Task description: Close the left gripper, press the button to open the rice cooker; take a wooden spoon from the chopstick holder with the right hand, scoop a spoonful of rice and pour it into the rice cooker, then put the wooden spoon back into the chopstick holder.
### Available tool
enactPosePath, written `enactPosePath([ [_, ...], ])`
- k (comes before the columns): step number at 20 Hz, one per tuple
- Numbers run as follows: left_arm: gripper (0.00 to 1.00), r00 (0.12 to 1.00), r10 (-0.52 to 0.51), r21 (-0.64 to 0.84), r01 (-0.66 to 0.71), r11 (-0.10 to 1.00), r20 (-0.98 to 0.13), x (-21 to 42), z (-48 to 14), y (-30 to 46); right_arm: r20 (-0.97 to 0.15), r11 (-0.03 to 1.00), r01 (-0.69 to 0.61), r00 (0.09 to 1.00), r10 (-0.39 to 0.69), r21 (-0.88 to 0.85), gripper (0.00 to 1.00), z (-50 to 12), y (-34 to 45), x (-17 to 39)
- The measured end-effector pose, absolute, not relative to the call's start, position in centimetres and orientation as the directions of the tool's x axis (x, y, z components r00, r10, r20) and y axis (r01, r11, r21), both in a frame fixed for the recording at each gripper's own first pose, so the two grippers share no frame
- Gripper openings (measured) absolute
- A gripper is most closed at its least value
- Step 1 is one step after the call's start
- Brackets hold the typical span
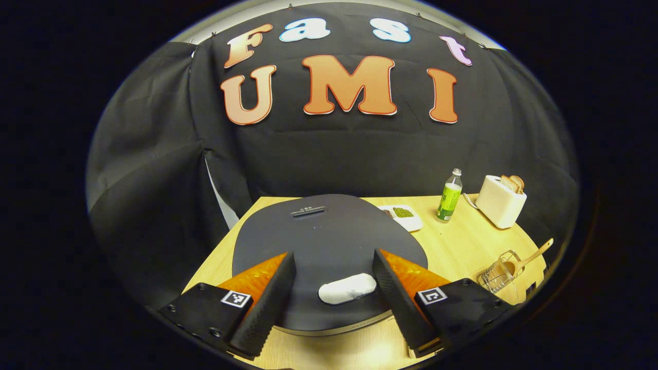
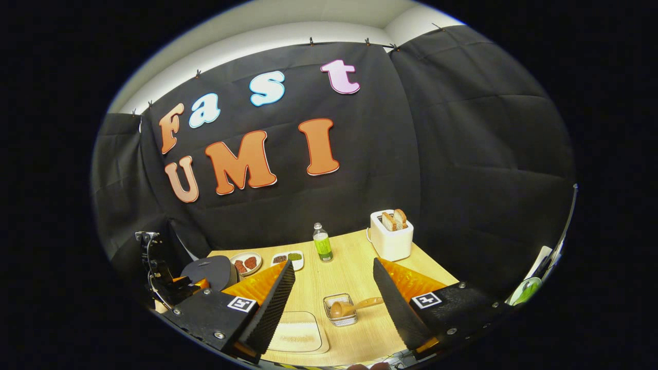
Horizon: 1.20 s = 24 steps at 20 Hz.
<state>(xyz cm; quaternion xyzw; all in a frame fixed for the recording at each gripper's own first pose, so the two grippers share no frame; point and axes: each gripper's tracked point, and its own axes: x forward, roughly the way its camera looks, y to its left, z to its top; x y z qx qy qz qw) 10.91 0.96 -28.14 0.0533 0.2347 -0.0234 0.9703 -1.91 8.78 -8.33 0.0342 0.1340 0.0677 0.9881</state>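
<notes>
In the left gripper view the left gripper (image 1: 334, 303) hangs with its fingers spread wide over the closed rice cooker (image 1: 329, 241), the white button (image 1: 347, 288) lying in the gap between them, touched by neither. The cooker's dark lid sits at the near left part of the table (image 1: 457, 246); to its right the wood is bare up to the chopstick holder (image 1: 496, 276), which stands close to the right edge with the wooden spoon (image 1: 532, 257) leaning out of it. The right gripper view shows the right gripper (image 2: 334, 303) equally released and holding nothing, above open tabletop, with the holder and spoon just ahead between its fingers and a shallow tray (image 2: 298, 336) beside its left finger. Farther back stand a green bottle (image 2: 322, 243), a toaster (image 2: 391, 235) near the back wall, and two small dishes (image 2: 267, 261); the other gripper hovers over the cooker at far left.
</notes>
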Motion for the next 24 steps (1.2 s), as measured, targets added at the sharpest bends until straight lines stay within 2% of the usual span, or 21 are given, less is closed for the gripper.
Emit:
enactPosePath([
  [4, 1.0, 0.897, -0.021, 0.083, 0.064, 0.994, -0.441, 10.6, -28.6, 1.0, -0.271, 0.987, -0.135, 0.95, 0.155, 0.09, 0.94, -8.9, 9.2, -1.7],
  [5, 0.96, 0.899, -0.019, 0.087, 0.064, 0.994, -0.438, 10.6, -28.7, 0.9, -0.274, 0.986, -0.138, 0.949, 0.157, 0.09, 0.94, -9.0, 9.2, -1.6],
  [7, 0.97, 0.881, -0.014, 0.091, 0.064, 0.994, -0.472, 10.2, -29.7, 1.0, -0.276, 0.986, -0.142, 0.948, 0.161, 0.086, 0.94, -9.3, 9.4, -1.6],
  [12, 1.0, 0.904, -0.023, 0.115, 0.079, 0.99, -0.427, 10.5, -29.3, 0.7, -0.279, 0.986, -0.149, 0.946, 0.164, 0.075, 0.94, -9.8, 9.5, -1.6],
  [13, 0.96, 0.907, -0.028, 0.116, 0.084, 0.99, -0.421, 10.6, -29.0, 0.8, -0.277, 0.986, -0.149, 0.947, 0.163, 0.072, 0.94, -9.7, 9.6, -1.5],
  [15, 0.95, 0.891, -0.018, 0.114, 0.078, 0.99, -0.453, 10.3, -28.9, 1.2, -0.276, 0.987, -0.149, 0.948, 0.161, 0.062, 0.94, -9.8, 9.7, -1.3],
  [16, 1.0, 0.875, 0.007, 0.111, 0.053, 0.992, -0.485, 9.7, -28.8, 1.8, -0.27, 0.987, -0.151, 0.949, 0.161, 0.055, 0.94, -9.5, 9.7, -1.2],
  [18, 1.0, 0.865, 0.013, 0.078, 0.03, 0.997, -0.501, 9.3, -27.1, 2.3, -0.256, 0.986, -0.159, 0.953, 0.164, 0.042, 0.94, -9.0, 9.9, -0.9],
  [19, 0.94, 0.872, 0.003, 0.065, 0.032, 0.997, -0.489, 9.3, -25.5, 2.3, -0.251, 0.986, -0.164, 0.953, 0.168, 0.039, 0.94, -8.7, 10.0, -0.7],
  [20, 0.94, 0.882, -0.005, 0.064, 0.039, 0.997, -0.472, 9.2, -23.6, 2.6, -0.246, 0.985, -0.168, 0.954, 0.172, 0.037, 0.94, -8.3, 10.1, -0.5],
  [21, 1.0, 0.89, -0.017, 0.07, 0.055, 0.996, -0.457, 9.1, -21.7, 2.8, -0.237, 0.984, -0.172, 0.956, 0.175, 0.033, 0.94, -7.7, 10.1, -0.2],
  [24, 1.0, 0.914, -0.026, 0.093, 0.07, 0.993, -0.404, 8.9, -15.1, 4.8, -0.196, 0.984, -0.18, 0.964, 0.177, 0.001, 0.94, -5.4, 10.0, 0.8],
])
